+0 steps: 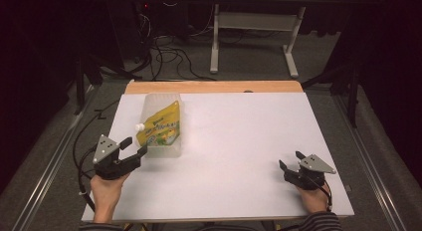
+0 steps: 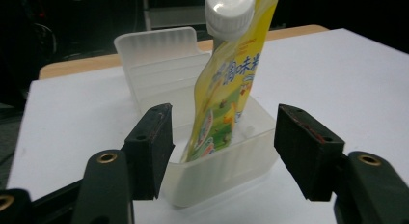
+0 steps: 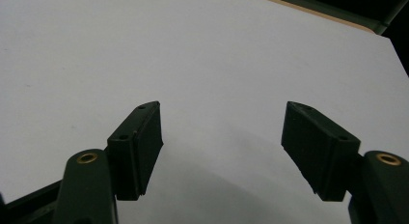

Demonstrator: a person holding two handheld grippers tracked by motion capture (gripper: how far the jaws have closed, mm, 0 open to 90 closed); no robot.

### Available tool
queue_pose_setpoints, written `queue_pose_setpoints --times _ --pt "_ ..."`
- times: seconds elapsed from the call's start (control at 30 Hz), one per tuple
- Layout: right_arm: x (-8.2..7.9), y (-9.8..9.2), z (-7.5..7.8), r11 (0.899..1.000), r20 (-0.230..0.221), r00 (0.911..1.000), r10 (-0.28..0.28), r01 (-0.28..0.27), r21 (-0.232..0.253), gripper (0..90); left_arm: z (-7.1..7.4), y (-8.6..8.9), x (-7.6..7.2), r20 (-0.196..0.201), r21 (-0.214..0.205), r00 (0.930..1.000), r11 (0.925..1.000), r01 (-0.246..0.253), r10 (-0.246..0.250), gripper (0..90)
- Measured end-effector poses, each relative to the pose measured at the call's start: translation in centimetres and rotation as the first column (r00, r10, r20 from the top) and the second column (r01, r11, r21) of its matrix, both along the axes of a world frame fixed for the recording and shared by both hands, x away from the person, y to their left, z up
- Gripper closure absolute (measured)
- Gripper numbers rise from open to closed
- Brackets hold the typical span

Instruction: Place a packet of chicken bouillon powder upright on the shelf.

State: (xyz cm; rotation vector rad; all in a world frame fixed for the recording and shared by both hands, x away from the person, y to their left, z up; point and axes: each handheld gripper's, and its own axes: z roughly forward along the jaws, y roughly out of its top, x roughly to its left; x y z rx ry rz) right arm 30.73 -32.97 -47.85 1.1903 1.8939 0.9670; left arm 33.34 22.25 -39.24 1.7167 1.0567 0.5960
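Status: the work in hand appears to be at the approach stage. The left gripper [image 1: 133,147] sits at the near end of a translucent plastic tub [image 1: 171,150] on the white table [image 1: 239,141], jaws released and spread wide. In the left gripper view the jaws straddle the tub's near wall [image 2: 217,175] without visibly pressing on it; one jaw stands just at the corner. Nothing is grasped yet. Judged remaining: closing on the tub or its contents and moving them.

Contents: the tub holds one yellow spouted pouch [image 1: 161,127] with a white screw cap [image 2: 229,14]. The pouch leans inside, cap end up and clear of the rim. No other item is seen in the tub.

The right gripper [image 1: 292,163] rests near the table's right front, well apart from the tub, jaws released and holding nothing
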Motion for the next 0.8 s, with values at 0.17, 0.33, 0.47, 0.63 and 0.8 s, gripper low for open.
queue_pose_setpoints --times 0.17,0.33,0.47,0.63,0.8 --pt "0.0 0.0 0.0 1.0 0.0 1.0 0.0 0.0 0.0 31.4 -0.1 0.0 -0.5 0.0 -0.008 1.0 0.9999 0.008 -0.008 41.3" --pt "0.0 0.0 0.0 1.0 0.0 1.0 0.001 -0.001 0.001 31.4 -0.2 -0.3 -1.1 0.001 0.012 1.0 0.9999 0.005 -0.005 41.4" --pt "0.0 0.0 0.0 1.0 0.001 1.0 0.0 0.0 0.0 31.4 -0.2 -0.3 -1.3 -0.02 -0.005 0.9994 0.9996 0.026 -0.027 41.2" --pt "0.0 0.0 0.0 1.0 0.001 1.0 0.001 -0.001 0.0 31.4 -0.2 -0.5 -1.6 -0.03 -0.009 0.9988 0.9992 0.038 -0.038 41.5" --pt "0.0 0.0 0.0 1.0 -0.001 1.0 -0.002 0.002 0.007 31.4 -0.4 -1.0 -1.9 -0.047 -0.004 0.9977 0.9988 0.049 -0.049 42.2"
